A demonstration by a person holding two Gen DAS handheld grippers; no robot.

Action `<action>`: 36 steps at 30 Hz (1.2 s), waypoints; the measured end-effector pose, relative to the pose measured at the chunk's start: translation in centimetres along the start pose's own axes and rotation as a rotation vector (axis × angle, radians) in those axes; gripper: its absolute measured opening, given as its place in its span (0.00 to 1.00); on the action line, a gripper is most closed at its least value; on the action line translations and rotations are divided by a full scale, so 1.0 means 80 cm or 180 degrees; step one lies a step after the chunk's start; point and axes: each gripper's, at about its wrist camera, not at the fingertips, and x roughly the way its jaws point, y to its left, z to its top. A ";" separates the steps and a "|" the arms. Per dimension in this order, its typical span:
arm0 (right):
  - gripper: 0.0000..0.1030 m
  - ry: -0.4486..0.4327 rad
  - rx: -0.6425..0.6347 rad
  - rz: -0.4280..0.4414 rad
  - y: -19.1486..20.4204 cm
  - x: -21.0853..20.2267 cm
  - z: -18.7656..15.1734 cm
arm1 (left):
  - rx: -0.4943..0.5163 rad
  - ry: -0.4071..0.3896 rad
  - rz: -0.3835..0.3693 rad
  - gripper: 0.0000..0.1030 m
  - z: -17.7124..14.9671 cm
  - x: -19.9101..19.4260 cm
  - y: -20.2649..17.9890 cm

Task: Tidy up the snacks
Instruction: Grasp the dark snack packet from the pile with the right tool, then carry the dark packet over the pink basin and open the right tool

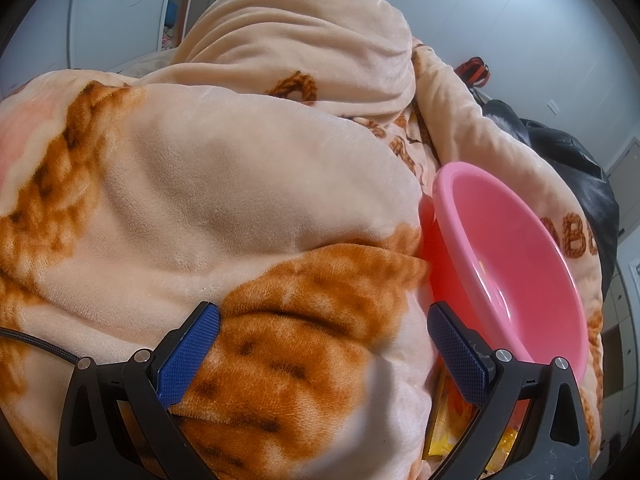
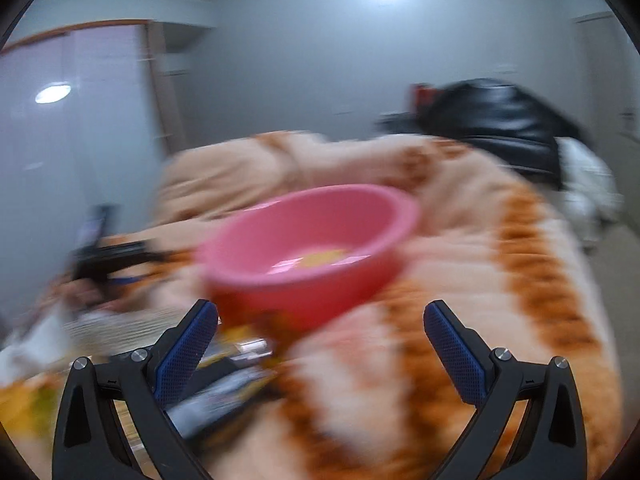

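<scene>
A pink plastic basin (image 1: pixel 516 256) rests tilted on a peach and orange plush blanket (image 1: pixel 200 184). In the right wrist view the basin (image 2: pixel 316 248) holds a small yellow snack (image 2: pixel 322 258); that view is blurred by motion. My left gripper (image 1: pixel 323 330) is open and empty just above the blanket, with the basin to its right. Yellow snack packets (image 1: pixel 452 428) lie below its right finger. My right gripper (image 2: pixel 321 326) is open and empty, just short of the basin. Dark and yellow snack packets (image 2: pixel 232 384) lie by its left finger.
A black jacket (image 2: pixel 504 120) lies at the far end of the blanket, also showing in the left wrist view (image 1: pixel 572 160). The other gripper (image 2: pixel 108 260) shows dark at the left. White walls stand behind. A yellow packet (image 2: pixel 24 404) lies at the lower left.
</scene>
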 end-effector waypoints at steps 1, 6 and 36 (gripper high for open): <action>1.00 -0.0037 -0.0148 0.0151 0.015 -0.006 -0.002 | 0.0001 0.0000 0.0000 0.99 0.000 0.000 0.000; 0.99 -0.0049 -0.0892 0.0268 0.078 0.006 -0.023 | 0.0000 -0.0001 -0.0001 0.99 0.000 0.000 0.000; 0.12 -0.0645 0.0505 0.0169 -0.005 0.007 0.083 | -0.0002 0.0001 -0.0002 0.99 0.000 0.000 0.000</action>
